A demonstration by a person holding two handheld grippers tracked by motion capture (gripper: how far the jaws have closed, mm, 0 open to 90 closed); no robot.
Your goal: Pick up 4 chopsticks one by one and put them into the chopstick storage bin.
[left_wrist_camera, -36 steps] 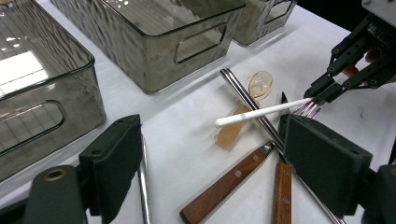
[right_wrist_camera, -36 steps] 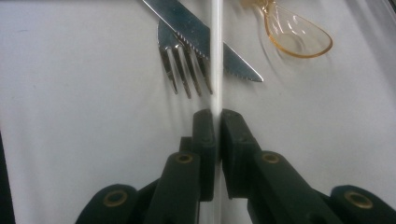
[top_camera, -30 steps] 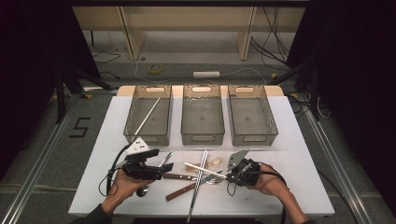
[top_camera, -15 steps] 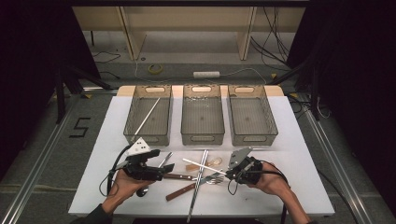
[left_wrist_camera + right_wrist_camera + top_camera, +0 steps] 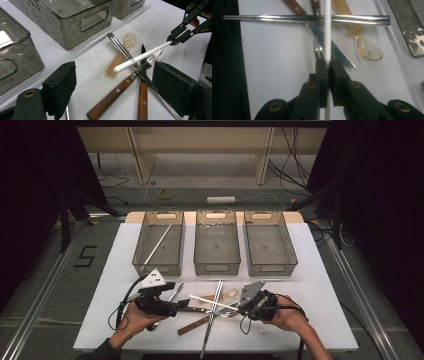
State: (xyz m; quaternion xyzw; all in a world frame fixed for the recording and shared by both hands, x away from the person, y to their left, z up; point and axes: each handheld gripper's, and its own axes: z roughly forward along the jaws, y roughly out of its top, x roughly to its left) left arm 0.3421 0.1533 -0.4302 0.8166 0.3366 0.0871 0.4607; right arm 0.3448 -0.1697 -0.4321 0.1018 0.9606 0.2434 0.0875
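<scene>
The high view was soft and grainy; light fell from above on the white table [image 5: 320, 270], while the surroundings at 3 and 9 o'clock stayed almost black. The steel chopsticks [image 5: 287, 18] showed glare. The near jaws looked slightly blurred.

The high view looks forward and down from above the near edge of the white table [image 5: 310, 270], far enough to take in all of it. Each gripper view sits close and low over the pile of cutlery [image 5: 140, 75], which all three views share [image 5: 324, 20].
</scene>
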